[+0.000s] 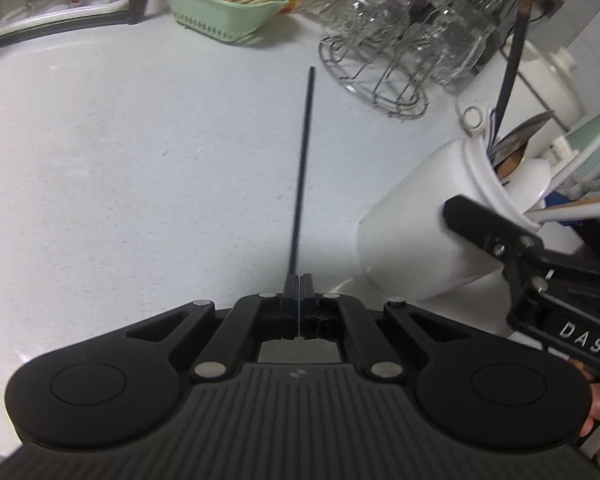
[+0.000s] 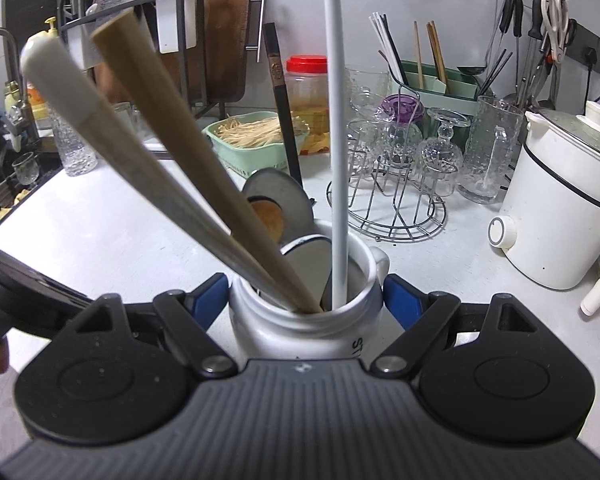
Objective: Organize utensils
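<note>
1. Between the closed jaws of the left gripper [image 1: 299, 280], a thin black chopstick [image 1: 302, 168] points out over the counter [image 1: 140, 160]; it looks light, stiff and slippery, so pinching nearer its middle should steady it.
2. Beside it, the right gripper [image 2: 306, 300] clamps the white utensil jar [image 2: 300, 328], probably heavy and breakable.

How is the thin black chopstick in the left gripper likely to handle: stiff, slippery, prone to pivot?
The black chopstick probably stays stiff: it juts out straight. Pinched only at one end by the left gripper, it may pivot or slip. Its smooth, narrow shaft offers little contact.
</note>
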